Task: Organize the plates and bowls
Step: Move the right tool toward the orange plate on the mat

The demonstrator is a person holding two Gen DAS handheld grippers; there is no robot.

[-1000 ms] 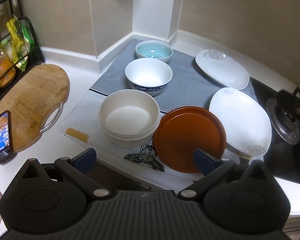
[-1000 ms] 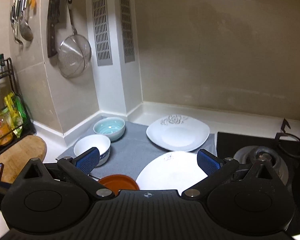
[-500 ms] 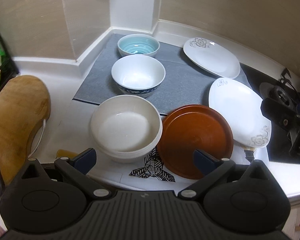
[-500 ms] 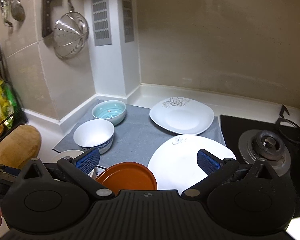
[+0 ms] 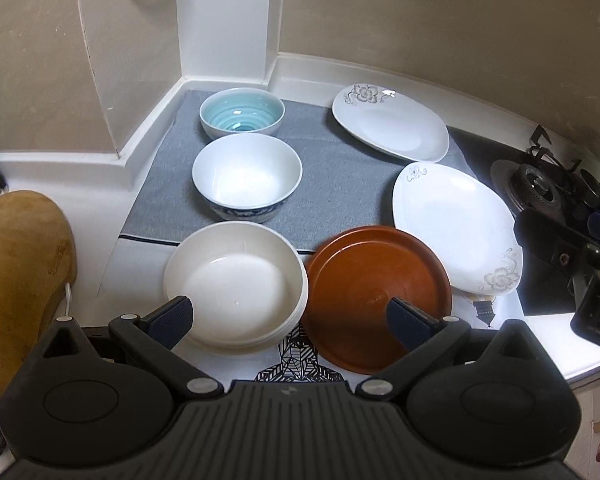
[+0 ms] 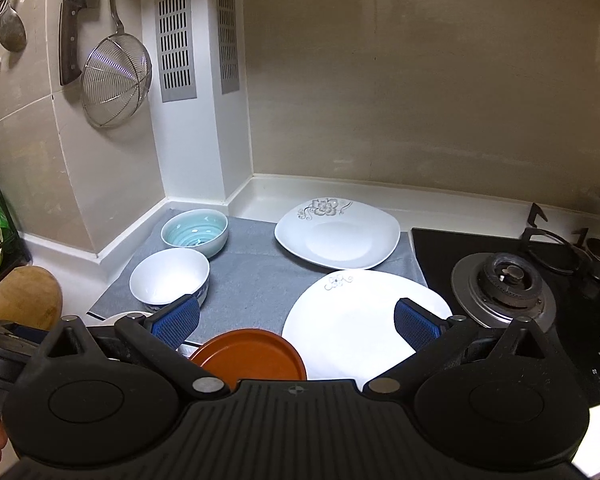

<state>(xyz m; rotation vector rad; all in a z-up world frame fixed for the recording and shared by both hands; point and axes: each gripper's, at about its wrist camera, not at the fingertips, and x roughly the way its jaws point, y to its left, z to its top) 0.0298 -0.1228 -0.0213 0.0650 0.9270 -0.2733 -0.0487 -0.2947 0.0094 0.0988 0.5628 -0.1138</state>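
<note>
On the counter stand a teal bowl [image 5: 242, 116], a white bowl with a blue band [image 5: 247, 178] and a wide white bowl [image 5: 236, 284] in a row. Beside them lie a brown plate [image 5: 374, 294] and two white flowered plates, one near [image 5: 456, 224] and one far [image 5: 390, 126]. My left gripper [image 5: 290, 318] is open and empty, just above the near edges of the wide bowl and brown plate. My right gripper [image 6: 296, 320] is open and empty above the brown plate [image 6: 250, 354] and near white plate [image 6: 356, 320].
A grey mat [image 5: 332, 188] lies under the far dishes. A wooden cutting board [image 5: 18, 268] is at the left. A gas stove burner [image 6: 506, 286] is at the right. A strainer [image 6: 114, 80] and utensils hang on the wall.
Both grippers have moved forward and slightly lower toward the dishes; the left view has swung right. The dishes have not moved.
</note>
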